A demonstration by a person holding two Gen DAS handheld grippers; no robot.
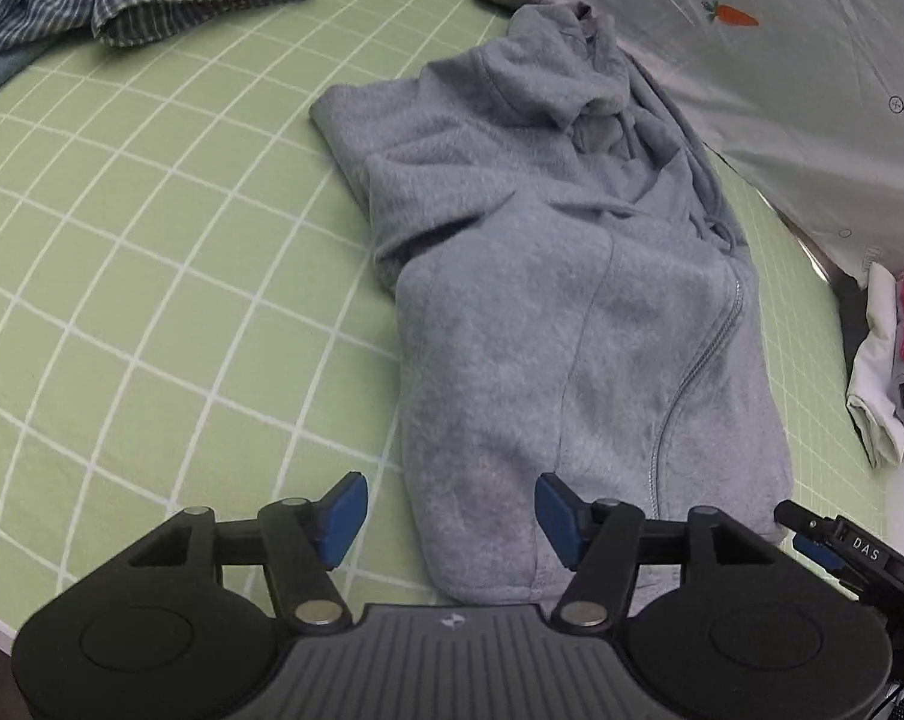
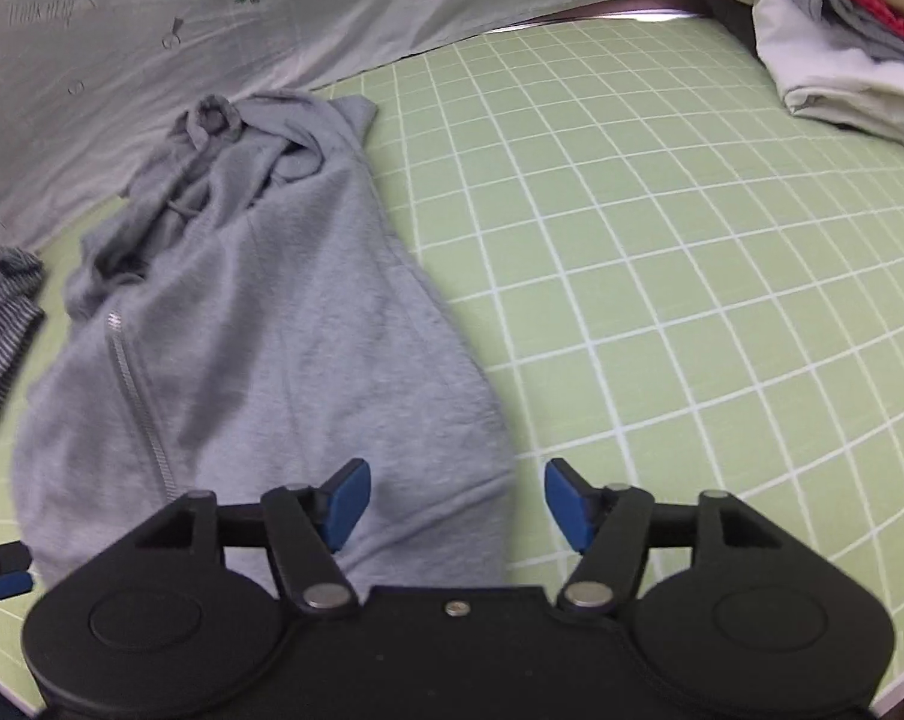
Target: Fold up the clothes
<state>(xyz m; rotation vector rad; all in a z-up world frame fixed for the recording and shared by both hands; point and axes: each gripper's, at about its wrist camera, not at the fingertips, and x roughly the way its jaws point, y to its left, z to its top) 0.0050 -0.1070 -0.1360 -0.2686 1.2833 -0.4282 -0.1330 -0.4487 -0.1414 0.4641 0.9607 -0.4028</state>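
While both grippers (image 1: 450, 513) (image 2: 456, 503) gape empty, hoodie (image 1: 547, 324) hem hidden beneath.

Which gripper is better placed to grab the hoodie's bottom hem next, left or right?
Left, probably. The open left gripper straddles the grey hoodie's hem corner, while the open right gripper straddles its side edge, half over bedsheet.
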